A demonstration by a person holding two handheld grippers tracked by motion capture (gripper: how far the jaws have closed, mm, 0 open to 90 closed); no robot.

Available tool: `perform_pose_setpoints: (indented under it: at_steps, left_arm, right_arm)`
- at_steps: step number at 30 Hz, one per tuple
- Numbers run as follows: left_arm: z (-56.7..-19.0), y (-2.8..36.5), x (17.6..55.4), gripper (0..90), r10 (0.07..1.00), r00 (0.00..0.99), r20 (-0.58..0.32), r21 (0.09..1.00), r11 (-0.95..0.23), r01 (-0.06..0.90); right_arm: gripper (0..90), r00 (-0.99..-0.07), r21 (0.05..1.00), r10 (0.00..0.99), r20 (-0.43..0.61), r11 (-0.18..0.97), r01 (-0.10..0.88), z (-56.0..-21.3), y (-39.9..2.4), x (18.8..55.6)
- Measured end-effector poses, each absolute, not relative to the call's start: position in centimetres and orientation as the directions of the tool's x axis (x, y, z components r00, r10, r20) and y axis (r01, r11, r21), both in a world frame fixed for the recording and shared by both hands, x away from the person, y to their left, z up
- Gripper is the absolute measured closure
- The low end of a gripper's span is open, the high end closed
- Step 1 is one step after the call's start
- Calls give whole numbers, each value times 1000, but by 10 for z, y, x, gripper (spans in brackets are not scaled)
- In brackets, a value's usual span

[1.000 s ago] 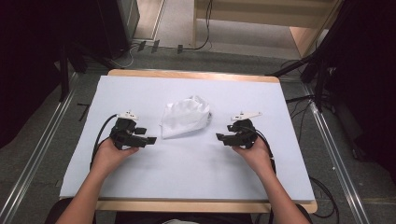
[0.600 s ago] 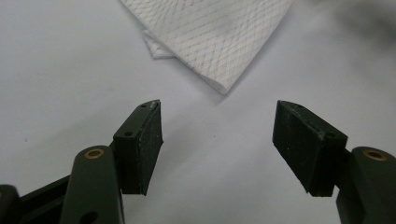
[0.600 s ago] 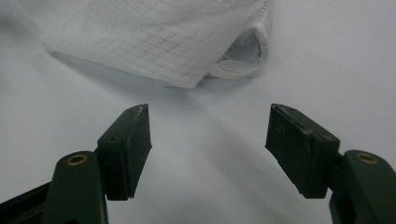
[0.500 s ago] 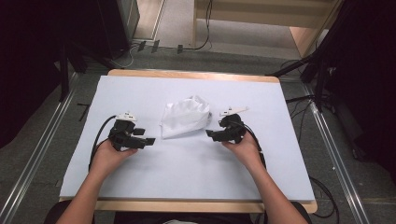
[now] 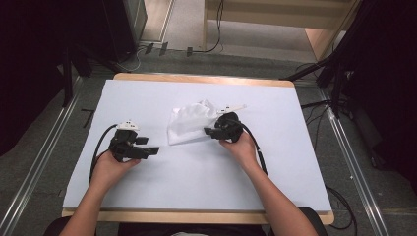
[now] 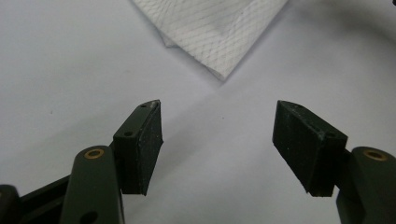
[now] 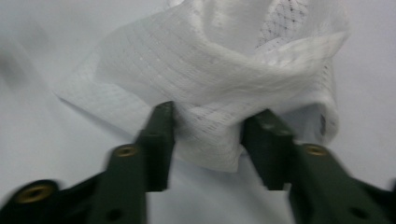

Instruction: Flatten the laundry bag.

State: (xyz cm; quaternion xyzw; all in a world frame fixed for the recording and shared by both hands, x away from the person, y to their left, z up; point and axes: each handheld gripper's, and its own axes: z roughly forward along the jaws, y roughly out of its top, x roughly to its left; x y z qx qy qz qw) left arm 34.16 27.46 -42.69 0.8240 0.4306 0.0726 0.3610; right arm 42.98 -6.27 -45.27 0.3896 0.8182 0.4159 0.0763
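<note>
A crumpled white mesh cloth [image 5: 189, 125] lies in the middle of the white table cover [image 5: 196, 187]. My right gripper [image 5: 209, 132] is at the cloth's right edge. In the right gripper view [image 7: 208, 126] its jaws have just been closing, and a bunched fold of the cloth [image 7: 210, 79] fills the gap between the pads, touching both. My left gripper [image 5: 149, 145] rests on the cover to the left of the cloth. Its jaws [image 6: 217, 135] stand wide open with nothing between them, and a corner of the cloth [image 6: 219, 32] lies just ahead.
The table's wooden rim [image 5: 201, 78] shows at the back and front. Metal rails [image 5: 44, 147] run along the floor on both sides, and dark equipment stands to the left and right. Cables trail from both grippers.
The right gripper has slid left to the cloth and narrowed its jaws around a fold of it. The left gripper has stayed in place.
</note>
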Motion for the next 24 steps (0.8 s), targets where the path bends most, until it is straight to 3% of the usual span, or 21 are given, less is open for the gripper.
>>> perform_pose_setpoints:
  at_steps: [2, 5, 18, 24]
  left_arm:
    - [-427, 275, 341, 339, 762, 619, -193, 660, -366, 656]
    - [-426, 277, 340, 339, 764, 616, -192, 662, -362, 656]
    - [-414, 270, 339, 365, 732, 651, -198, 692, -366, 622]
    - [-408, 253, 338, 358, 695, 693, -193, 719, -380, 582]
  right_arm:
    - [799, -685, 749, 695, 220, 329, 575, -448, -62, 430]
    - [876, -698, 760, 678, 230, 322, 564, -436, -61, 426]
    - [896, -759, 756, 591, 273, 355, 549, -382, -67, 382]
    - [896, -772, 736, 571, 278, 391, 553, -388, -47, 387]
